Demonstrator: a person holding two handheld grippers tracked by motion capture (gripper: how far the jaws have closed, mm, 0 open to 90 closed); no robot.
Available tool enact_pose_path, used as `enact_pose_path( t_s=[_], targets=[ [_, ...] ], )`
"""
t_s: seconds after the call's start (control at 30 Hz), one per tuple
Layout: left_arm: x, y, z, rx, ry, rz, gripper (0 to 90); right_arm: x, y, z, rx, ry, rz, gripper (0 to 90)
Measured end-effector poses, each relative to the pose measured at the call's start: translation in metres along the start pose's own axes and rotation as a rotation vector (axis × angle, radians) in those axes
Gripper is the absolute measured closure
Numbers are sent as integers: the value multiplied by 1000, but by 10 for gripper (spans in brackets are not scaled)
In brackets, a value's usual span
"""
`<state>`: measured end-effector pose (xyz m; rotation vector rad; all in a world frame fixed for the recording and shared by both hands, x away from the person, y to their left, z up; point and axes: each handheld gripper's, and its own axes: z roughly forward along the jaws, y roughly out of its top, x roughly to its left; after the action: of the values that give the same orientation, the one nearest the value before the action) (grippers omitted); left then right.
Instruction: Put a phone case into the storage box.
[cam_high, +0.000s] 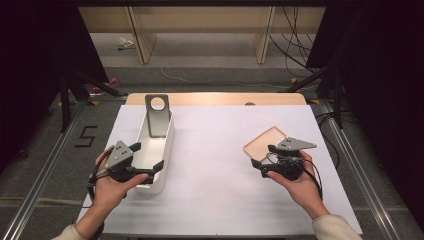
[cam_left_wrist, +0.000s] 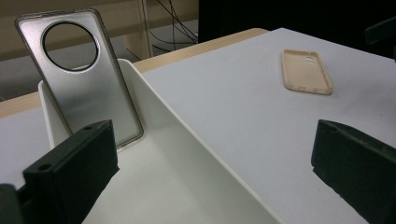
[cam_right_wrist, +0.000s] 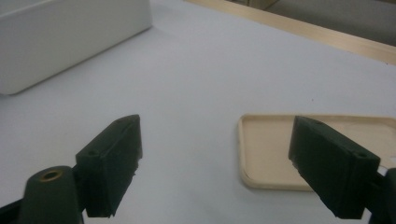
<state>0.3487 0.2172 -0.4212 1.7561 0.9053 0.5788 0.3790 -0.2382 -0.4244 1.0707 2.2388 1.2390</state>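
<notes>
A white bin (cam_high: 167, 145) stands at table-left with a grey case (cam_high: 158, 116) leaning inside; the beige case (cam_high: 265, 142) lies flat, hollow up, just ahead of the right gripper (cam_high: 264, 159), jaws spread; the left gripper (cam_high: 147, 160) gapes over the bin; the beige case looks light, bendy and thin, best pinched by its rim; its far end is cut off in the right gripper view.

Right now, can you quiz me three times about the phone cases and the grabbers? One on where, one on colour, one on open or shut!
1. Where is the grey case?
A. leaning in the white bin
B. flat on the table
C. held by a gripper

2. What colour is the case by the right gripper?
A. blue
B. beige
C. black

3. How are the left gripper jaws?
A. shut on a case
B. open
C. shut on the bin

Answers: 1 A, it stands against the bin's far end. 2 B, it lies beige on the white table. 3 B, a wide gap shows between them.
</notes>
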Motion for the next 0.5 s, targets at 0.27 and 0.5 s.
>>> enact_pose_path(
  t_s=[0.27, 0.5],
  targets=[
    [1, -2, 2, 15, 11, 3, 5, -15, 5, 20, 87, -67, 9, 549],
    [2, -3, 3, 20, 11, -2, 8, -21, 12, 37, 194, -50, -4, 859]
  ],
)
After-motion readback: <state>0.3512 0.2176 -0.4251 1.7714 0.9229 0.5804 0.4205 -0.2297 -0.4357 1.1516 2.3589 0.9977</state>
